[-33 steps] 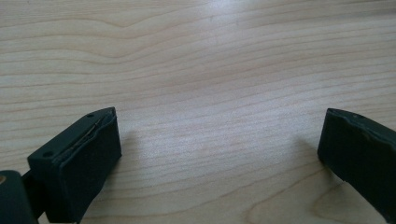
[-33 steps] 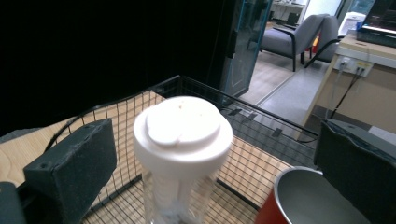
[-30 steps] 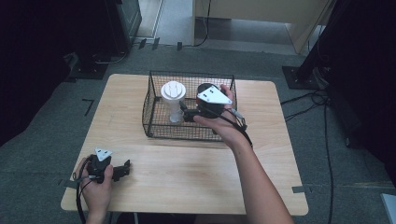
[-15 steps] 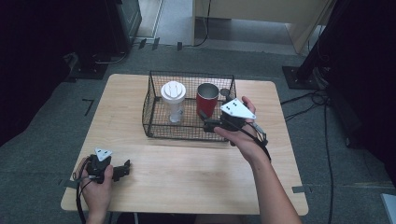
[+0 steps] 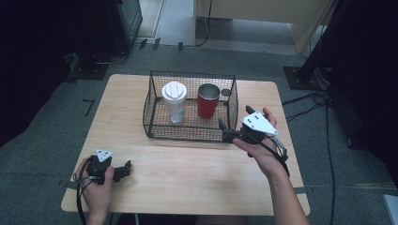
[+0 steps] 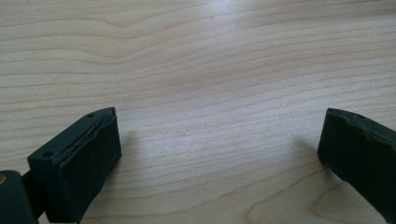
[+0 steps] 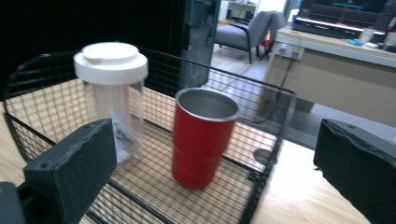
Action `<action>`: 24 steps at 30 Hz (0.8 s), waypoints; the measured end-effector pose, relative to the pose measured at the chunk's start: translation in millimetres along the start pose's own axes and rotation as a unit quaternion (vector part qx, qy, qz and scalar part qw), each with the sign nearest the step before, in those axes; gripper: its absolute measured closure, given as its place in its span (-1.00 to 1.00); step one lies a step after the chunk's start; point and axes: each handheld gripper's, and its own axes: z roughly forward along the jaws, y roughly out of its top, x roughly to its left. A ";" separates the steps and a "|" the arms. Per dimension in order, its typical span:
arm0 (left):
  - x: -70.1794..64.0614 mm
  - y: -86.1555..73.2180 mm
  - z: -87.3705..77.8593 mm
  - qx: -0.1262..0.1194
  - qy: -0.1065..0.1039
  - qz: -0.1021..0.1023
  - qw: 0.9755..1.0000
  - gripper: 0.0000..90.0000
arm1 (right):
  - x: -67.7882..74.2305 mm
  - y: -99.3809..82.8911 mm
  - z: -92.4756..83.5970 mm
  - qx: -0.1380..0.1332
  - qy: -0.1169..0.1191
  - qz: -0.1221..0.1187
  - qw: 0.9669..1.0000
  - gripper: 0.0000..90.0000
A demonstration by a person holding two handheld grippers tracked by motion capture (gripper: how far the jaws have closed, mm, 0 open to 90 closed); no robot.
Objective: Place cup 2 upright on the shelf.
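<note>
Right tool [image 5: 224,131] sits just outside the wire basket [image 5: 189,134], at its near right corner, jaws spread wide and empty. The right gripper view confirms it: both pads are far apart with nothing between them, looking over the basket rim.

Red tumbler [image 5: 208,100] stands upright inside the basket, right half, open mouth up, steel lining visible. Clear bottle with white lid [image 5: 174,101] stands upright beside it in the left half; the two are near each other, but I can't tell if they touch.

Key relation: the tumbler lies ahead of the right tool and slightly to its left, across the basket's near wall. Its long axis is vertical, so a side grip has to clear the rim first and then come down; the mesh blocks a straight horizontal approach. In the right gripper view the tumbler [image 7: 202,136] sits roughly centred between the jaws, so heading looks about right and height is the open variable.

Left tool [image 5: 123,171] rests low at the surface's near left corner, well apart from the basket, jaws also wide and empty over bare wood [image 6: 201,70]. The right hand [image 5: 263,152] is clearly nearer to both items.

Risk as I judge it: clipping the basket rim or nudging the bottle on entry.
</note>
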 end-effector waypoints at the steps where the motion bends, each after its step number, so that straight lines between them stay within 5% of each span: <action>1: 0.0 0.0 0.0 0.000 0.000 0.000 1.000 -1.00 | -1.8 -2.1 -3.0 0.000 -0.002 0.002 1.000 -1.00; 24: 0.1 0.0 0.1 0.000 0.000 0.001 1.000 -1.00 | -50.0 -74.6 -49.5 0.043 -0.069 0.029 0.996 -1.00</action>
